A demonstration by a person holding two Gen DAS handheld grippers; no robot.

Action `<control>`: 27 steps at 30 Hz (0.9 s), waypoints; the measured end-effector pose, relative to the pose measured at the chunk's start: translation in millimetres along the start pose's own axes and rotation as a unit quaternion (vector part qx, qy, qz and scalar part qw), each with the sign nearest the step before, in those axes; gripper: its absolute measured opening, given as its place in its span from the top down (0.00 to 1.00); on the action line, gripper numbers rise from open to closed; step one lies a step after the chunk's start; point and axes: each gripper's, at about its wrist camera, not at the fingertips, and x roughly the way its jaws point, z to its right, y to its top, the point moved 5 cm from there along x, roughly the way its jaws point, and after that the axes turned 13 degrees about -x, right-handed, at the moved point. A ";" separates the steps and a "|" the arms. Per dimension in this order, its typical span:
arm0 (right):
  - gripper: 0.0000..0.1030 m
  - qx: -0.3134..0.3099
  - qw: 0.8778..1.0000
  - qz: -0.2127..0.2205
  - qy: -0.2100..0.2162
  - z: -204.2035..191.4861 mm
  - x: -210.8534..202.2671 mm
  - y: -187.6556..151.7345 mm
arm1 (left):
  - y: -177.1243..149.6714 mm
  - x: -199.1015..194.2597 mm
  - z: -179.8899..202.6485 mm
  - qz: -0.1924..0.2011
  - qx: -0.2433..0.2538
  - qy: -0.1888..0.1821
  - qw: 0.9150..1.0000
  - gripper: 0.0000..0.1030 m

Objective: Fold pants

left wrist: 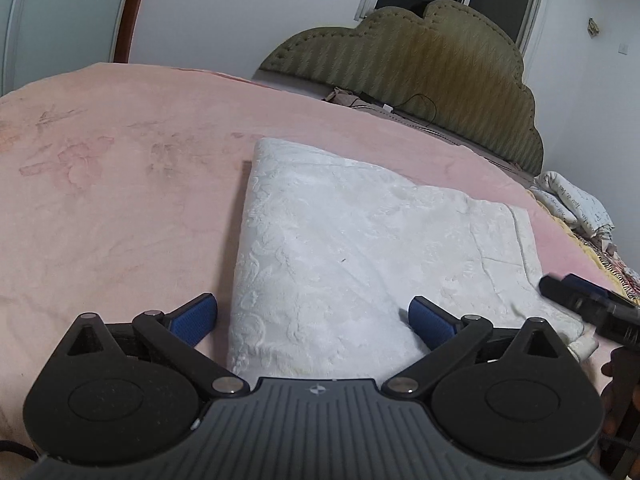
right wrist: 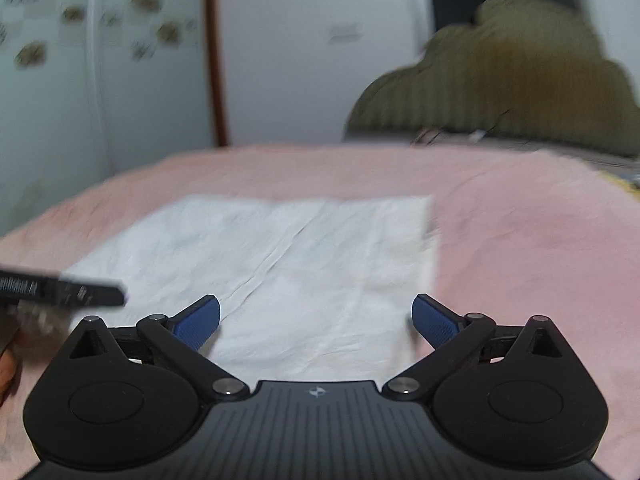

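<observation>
The white textured pants (left wrist: 360, 248) lie folded into a thick rectangle on the pink bed cover (left wrist: 120, 200). My left gripper (left wrist: 313, 316) is open, its blue pads straddling the near left corner of the fold, holding nothing. My right gripper (right wrist: 316, 316) is open and empty above the near edge of the pants (right wrist: 280, 256); its view is blurred. The right gripper also shows at the right edge of the left wrist view (left wrist: 588, 304). The left gripper shows at the left edge of the right wrist view (right wrist: 64, 292).
An olive padded headboard (left wrist: 440, 80) stands at the far right end of the bed. A bundle of printed white cloth (left wrist: 576, 204) lies at the bed's right edge. A cable (left wrist: 416, 104) runs along the headboard. White walls and a door frame (left wrist: 128, 12) stand behind.
</observation>
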 end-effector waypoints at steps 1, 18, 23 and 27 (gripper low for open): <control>0.00 0.021 1.000 0.002 -0.012 7.6 -1.0 -1.2 | -0.7 -0.7 1.4 0.000 -0.001 -0.001 1.000 0.00; 0.00 0.129 0.987 -0.090 -0.017 35.3 28.3 -22.7 | -1.3 -0.5 1.8 0.000 0.004 0.003 1.000 0.00; 0.00 0.142 0.986 -0.084 -0.011 37.8 25.8 -24.6 | -1.4 -0.5 2.0 0.000 0.004 0.003 1.000 0.00; 0.00 0.166 0.984 -0.069 0.009 45.5 22.9 -26.3 | 1.5 -1.8 -0.7 -0.007 -0.002 -0.010 1.000 0.00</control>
